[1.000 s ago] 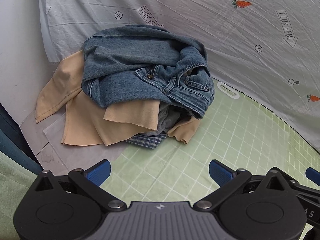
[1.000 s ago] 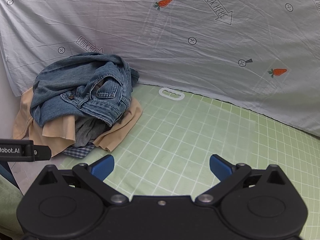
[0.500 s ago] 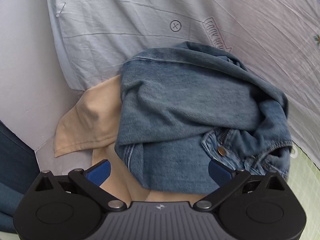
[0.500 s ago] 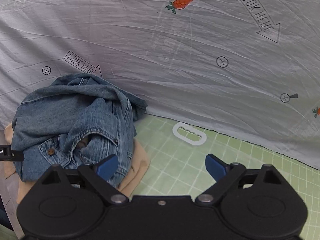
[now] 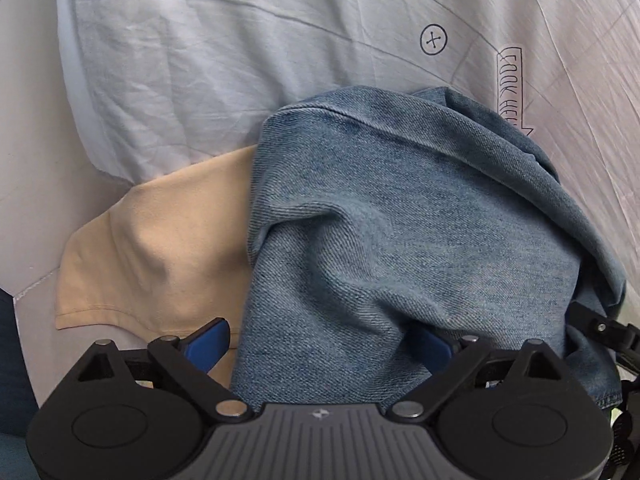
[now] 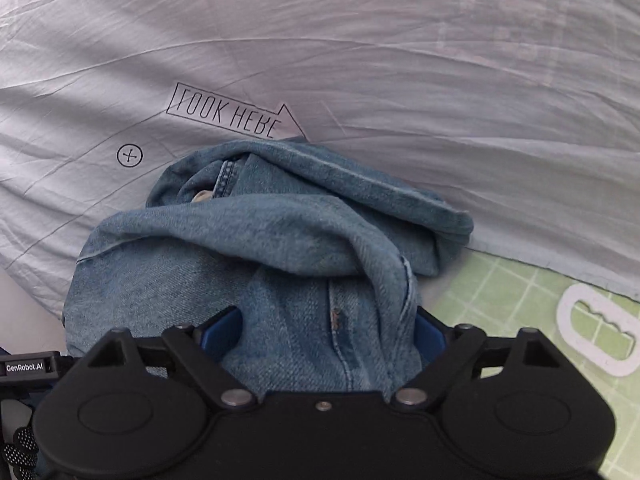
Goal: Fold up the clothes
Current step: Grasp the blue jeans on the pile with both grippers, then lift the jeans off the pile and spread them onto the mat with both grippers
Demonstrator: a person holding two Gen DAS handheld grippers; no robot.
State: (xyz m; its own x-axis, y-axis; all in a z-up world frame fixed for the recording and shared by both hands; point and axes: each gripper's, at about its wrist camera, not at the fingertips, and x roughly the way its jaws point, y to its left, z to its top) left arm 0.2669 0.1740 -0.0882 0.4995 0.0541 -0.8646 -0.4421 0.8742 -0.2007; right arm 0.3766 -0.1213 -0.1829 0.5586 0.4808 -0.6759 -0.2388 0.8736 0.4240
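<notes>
jeans (image 5: pixel 400 240): faded blue | shirt (image 5: pixel 160 248): tan, perhaps peach | mat (image 6: pixel 520 280): green grid

Left gripper (image 5: pixel 318 342): matte black body, two round black discs at the base, ribbed grey centre panel carrying a small white emblem. Black linkage arms pivot on silver screws. Finger pads (image 5: pixel 208 342) are blue.

Right gripper (image 6: pixel 322 334): same black housing and discs, but a plain black centre with one small silver screw. Blue pads (image 6: pixel 224 330). A white "GenRobot.AI" label and a black mesh-sleeved cable show at the left edge.
</notes>
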